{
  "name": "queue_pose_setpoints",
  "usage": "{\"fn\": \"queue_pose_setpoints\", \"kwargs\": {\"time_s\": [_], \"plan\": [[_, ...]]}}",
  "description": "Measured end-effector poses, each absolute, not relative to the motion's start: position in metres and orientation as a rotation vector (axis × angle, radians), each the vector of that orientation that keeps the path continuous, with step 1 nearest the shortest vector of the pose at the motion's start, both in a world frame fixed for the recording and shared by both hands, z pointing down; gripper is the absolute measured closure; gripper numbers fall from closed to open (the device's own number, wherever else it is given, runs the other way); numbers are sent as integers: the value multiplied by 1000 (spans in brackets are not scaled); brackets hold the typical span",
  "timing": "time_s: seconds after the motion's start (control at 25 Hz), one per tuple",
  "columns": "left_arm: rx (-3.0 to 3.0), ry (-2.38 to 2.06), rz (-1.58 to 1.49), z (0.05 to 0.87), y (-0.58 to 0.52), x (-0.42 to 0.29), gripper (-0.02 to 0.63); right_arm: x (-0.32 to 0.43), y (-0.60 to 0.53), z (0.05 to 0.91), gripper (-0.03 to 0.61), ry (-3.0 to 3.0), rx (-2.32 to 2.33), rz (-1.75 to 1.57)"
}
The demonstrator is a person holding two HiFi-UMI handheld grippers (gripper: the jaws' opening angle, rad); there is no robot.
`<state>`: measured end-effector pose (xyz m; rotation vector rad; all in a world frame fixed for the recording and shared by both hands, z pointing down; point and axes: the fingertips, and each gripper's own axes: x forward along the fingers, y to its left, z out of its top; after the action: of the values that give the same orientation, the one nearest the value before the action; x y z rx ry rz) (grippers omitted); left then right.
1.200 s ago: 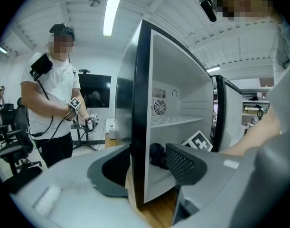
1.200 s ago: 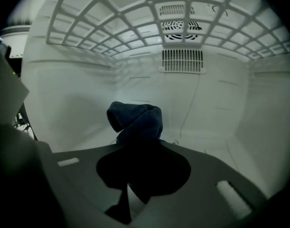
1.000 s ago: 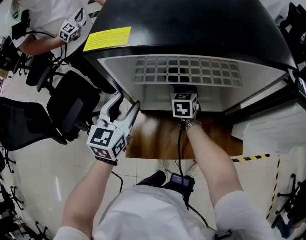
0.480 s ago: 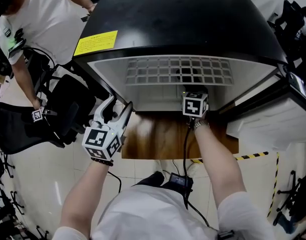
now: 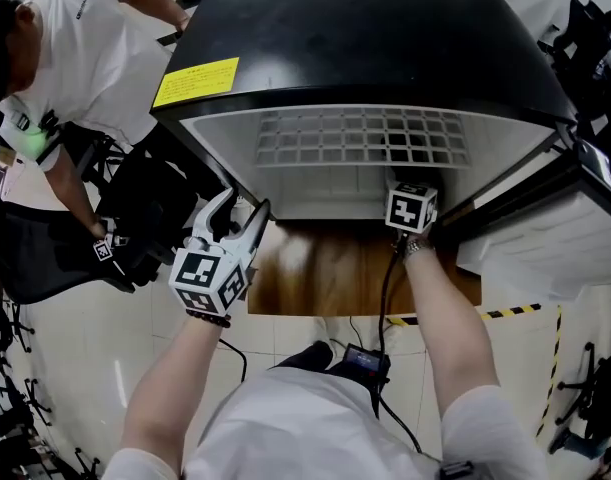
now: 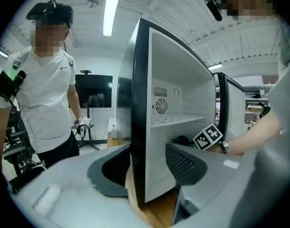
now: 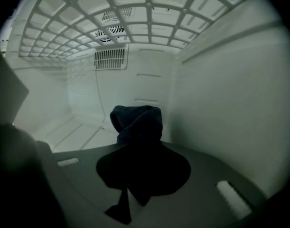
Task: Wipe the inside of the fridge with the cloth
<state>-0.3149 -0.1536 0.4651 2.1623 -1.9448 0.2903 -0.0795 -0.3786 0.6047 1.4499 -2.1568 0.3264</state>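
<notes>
A person stands facing a small black fridge (image 5: 385, 38) with its door open, holding 2 grippers, seen from above.

The right gripper (image 7: 142, 172) reaches inside the white interior, under the wire shelf (image 5: 360, 138) and close to the right-hand inner wall. Its jaws are clamped on a dark cloth (image 7: 137, 122), which bunches up in a folded lump just ahead of the jaw tips (whether the cloth touches the wall or floor of the fridge cannot be told). From the head view only this gripper's marker cube shows at the fridge opening; the cloth is hidden there.

The left gripper (image 5: 240, 211) hangs outside the fridge, by the front edge of its left wall. Its jaws stand apart with nothing gripped; in its own view the black wall edge lines up between them, untouched.

A yellow label (image 5: 195, 81) sits on the fridge top. A wooden board (image 5: 335, 273) lies below the opening. Another person in a white shirt (image 5: 75, 48) stands to the left.
</notes>
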Motion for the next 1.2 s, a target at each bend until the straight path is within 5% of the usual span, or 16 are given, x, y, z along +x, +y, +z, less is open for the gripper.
{"fn": "queue_pose_setpoints", "kwargs": {"time_s": [0.92,1.2], "plan": [[2175,-1922,284,466,-154,-314,380,-275,-190,594,525,-2505,939,324],[2182,-1916,291,467,-153,-313,380,-277,-183,627,525,-2428,907,322]]}}
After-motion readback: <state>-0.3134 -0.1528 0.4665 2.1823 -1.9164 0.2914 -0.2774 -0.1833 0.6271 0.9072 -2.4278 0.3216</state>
